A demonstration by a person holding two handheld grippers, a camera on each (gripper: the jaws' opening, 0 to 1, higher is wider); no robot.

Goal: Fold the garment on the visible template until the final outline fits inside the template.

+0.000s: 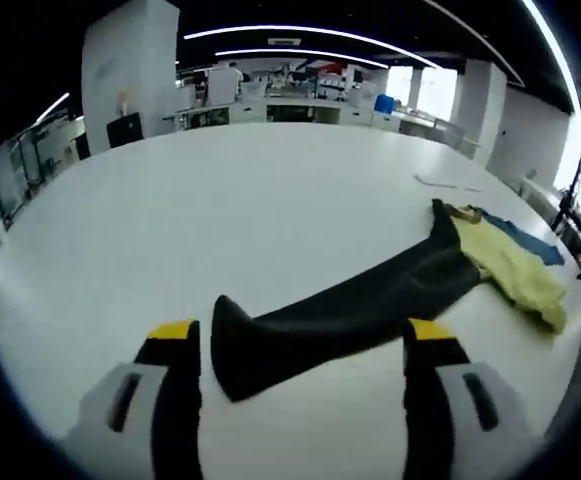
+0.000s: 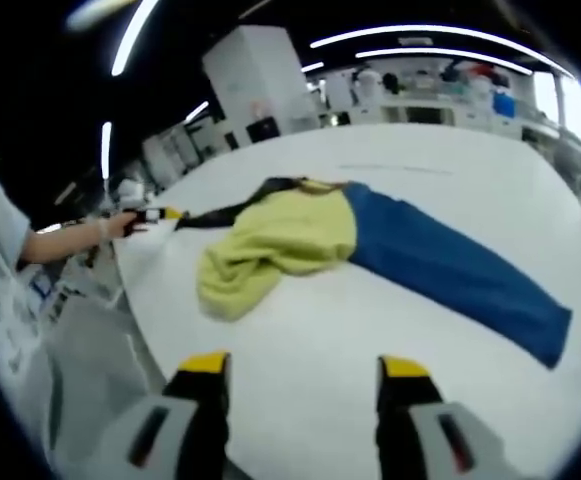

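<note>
A long black garment [image 1: 350, 310] lies flat on the white table [image 1: 220, 220], running from near my left gripper toward the right. Its far end meets a crumpled yellow garment [image 1: 515, 268], and a blue garment [image 1: 530, 242] shows behind that. My left gripper [image 1: 302, 335] is open, and the black garment's near end lies just ahead between the jaws. In the right gripper view the yellow garment [image 2: 280, 250] overlaps the blue garment [image 2: 450, 265], with the black garment [image 2: 220, 213] beyond. My right gripper [image 2: 304, 365] hovers open above bare table. A hand [image 2: 110, 228] holds the left gripper [image 2: 158, 214] at the far side.
The table edge [image 2: 145, 320] drops to the floor at the left of the right gripper view. A faint thin mark [image 1: 450, 183] lies on the table past the garments. Pillars, desks and shelves stand far behind.
</note>
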